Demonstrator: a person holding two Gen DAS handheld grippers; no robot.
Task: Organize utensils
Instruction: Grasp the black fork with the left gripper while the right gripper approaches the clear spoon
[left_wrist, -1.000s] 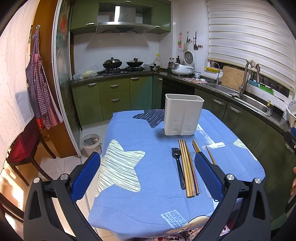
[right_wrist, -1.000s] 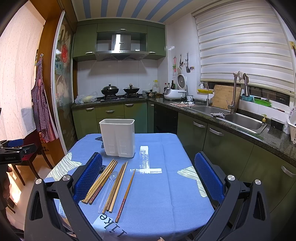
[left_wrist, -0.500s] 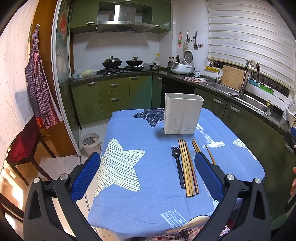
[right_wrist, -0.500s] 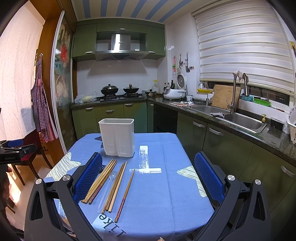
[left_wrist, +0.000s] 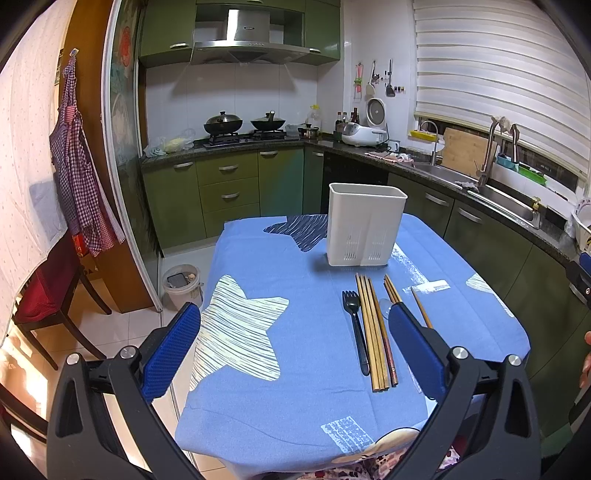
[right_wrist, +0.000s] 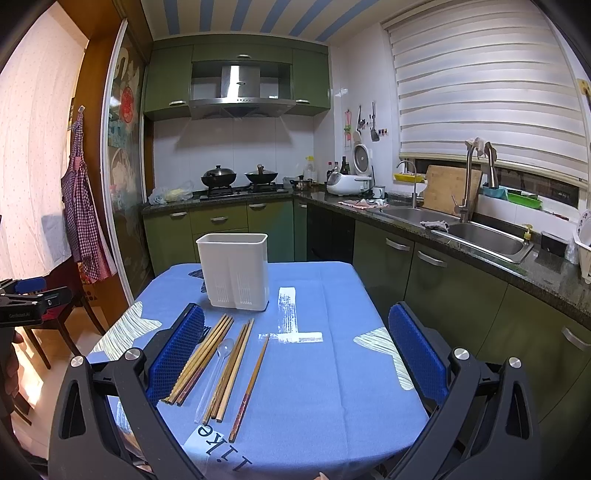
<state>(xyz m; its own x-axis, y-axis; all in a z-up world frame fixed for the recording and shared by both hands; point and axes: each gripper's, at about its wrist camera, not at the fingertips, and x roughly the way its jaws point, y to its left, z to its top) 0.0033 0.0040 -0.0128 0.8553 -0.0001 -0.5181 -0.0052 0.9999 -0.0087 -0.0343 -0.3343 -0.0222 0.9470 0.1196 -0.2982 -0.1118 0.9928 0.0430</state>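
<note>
the left gripper (left_wrist: 293, 345) and right gripper (right_wrist: 295, 345) fill the lower frame, both spread wide and holding nothing. beneath them lies a blue tablecloth (left_wrist: 303, 369) with pale star prints. in the left view a black fork (left_wrist: 356, 328) and a bundle of wooden chopsticks (left_wrist: 375, 332) lie just left of the right blue pad. in the right view a clear spoon (right_wrist: 216, 373) lies among the chopsticks at centre left. further back stands the white utensil holder (right_wrist: 234, 271), then green kitchen cabinets (right_wrist: 221, 221) and, at right, a steel sink (right_wrist: 480, 230).
</note>
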